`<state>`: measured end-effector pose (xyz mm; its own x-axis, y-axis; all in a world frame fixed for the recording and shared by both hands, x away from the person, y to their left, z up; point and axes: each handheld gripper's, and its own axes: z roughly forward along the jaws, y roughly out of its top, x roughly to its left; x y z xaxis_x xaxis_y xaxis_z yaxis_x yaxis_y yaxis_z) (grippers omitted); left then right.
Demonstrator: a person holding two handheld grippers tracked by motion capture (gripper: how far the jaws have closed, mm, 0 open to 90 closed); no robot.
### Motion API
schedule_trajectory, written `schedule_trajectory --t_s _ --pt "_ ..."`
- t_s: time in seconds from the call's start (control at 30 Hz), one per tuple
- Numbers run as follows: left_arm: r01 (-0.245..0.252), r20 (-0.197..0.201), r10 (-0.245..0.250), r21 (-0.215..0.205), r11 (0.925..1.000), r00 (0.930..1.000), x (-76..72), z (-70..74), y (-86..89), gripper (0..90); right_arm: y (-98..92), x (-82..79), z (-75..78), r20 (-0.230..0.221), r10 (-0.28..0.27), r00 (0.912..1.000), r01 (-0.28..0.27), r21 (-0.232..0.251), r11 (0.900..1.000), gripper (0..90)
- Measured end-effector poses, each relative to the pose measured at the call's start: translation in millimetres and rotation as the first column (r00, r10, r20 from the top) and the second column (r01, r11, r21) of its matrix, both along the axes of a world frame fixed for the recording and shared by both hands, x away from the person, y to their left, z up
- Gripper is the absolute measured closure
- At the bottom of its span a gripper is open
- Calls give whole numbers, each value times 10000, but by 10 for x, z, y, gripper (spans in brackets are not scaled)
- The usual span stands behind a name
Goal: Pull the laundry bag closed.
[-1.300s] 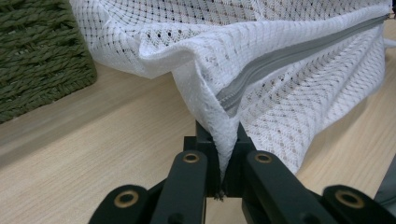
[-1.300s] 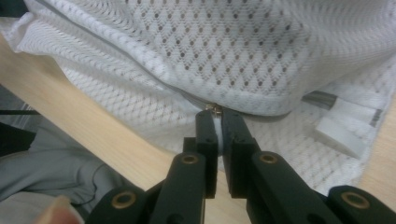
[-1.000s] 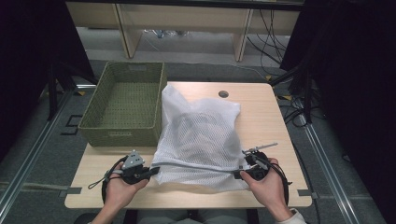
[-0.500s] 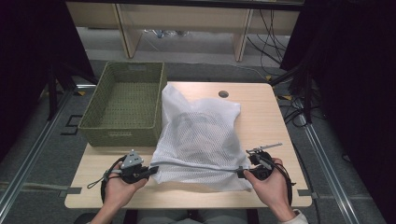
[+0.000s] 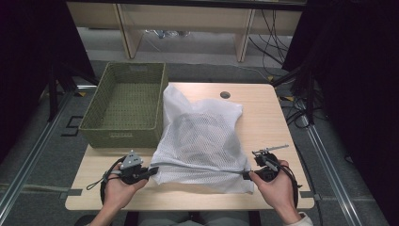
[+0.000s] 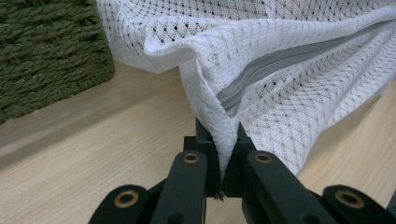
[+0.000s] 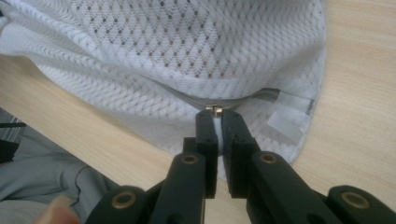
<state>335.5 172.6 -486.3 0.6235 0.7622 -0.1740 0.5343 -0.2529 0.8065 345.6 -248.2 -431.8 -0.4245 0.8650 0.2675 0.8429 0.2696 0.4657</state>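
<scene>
A white mesh laundry bag (image 5: 202,136) lies on the wooden table (image 5: 277,117), its grey zipper (image 6: 280,60) running along the near edge. My left gripper (image 5: 153,170) is shut on the bag's left corner (image 6: 219,126), the fabric pinched between the black jaws. At the right end of the zipper, my right gripper (image 5: 245,175) is shut on the small metal zipper pull (image 7: 215,110). The zipper line is stretched taut between the two grippers. A white label (image 7: 287,123) sits beside the zipper end.
A green woven basket (image 5: 124,106) stands at the table's left, touching the bag's far left side. A round cable hole (image 5: 225,94) sits near the far edge. Cables hang off the right side. The person's lap (image 7: 42,168) lies below the near edge.
My right gripper has slid a little further right along the near edge, pulling the zipper line tighter. The left gripper has held still.
</scene>
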Motion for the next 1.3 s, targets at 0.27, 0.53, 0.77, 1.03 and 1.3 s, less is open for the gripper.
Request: schedule_trajectory --t_s 0.27,0.53,0.77,1.03,1.3 --pt "-28 -13 28 55 10000 10000 8 -1 18 883 -42 -4 3 -168 -185 9997 187 127 9997 871" --pt "-246 -42 246 -16 9997 9997 22 4 75 883 -75 8 -20 -96 -117 9999 117 -5 9999 871" --pt "-412 -93 411 -174 9990 9991 41 -9 120 882 -88 12 -14 -330 -199 9993 203 116 9997 871" --pt "-635 -236 630 -238 9977 9977 59 -18 172 883 -104 31 -48 -294 -61 9995 61 1 10000 871" --pt "-671 -288 664 -219 9975 9974 74 -33 210 882 -103 53 -77 -626 -180 9979 183 41 9998 871"
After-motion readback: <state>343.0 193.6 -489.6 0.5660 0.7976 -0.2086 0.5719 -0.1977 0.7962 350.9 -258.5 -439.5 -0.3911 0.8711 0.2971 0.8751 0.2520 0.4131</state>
